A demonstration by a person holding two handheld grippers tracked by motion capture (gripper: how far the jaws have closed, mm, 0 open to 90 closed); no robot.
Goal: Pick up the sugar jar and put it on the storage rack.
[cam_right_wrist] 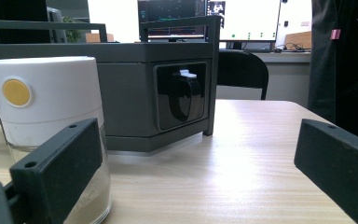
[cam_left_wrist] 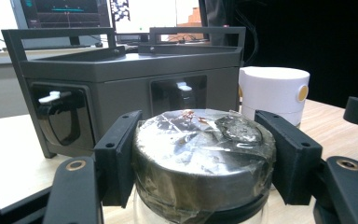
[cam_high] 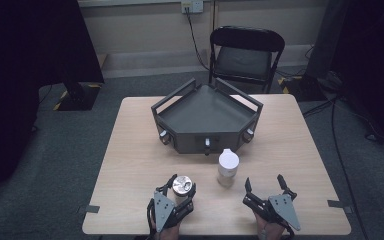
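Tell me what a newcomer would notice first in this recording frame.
Most striking is the dark grey angular tray box at the table's middle. In front of it stands a white-capped jar. Near the front edge, the left gripper is clamped on a foil-covered jar lid, while the right gripper rests open beside it.

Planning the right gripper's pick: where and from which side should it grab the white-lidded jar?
Grip the white lid of the jar, or the glass just below it, coming level from the near side. The jar stands upright and round, and the right gripper is open; the grey tray blocks the far side.
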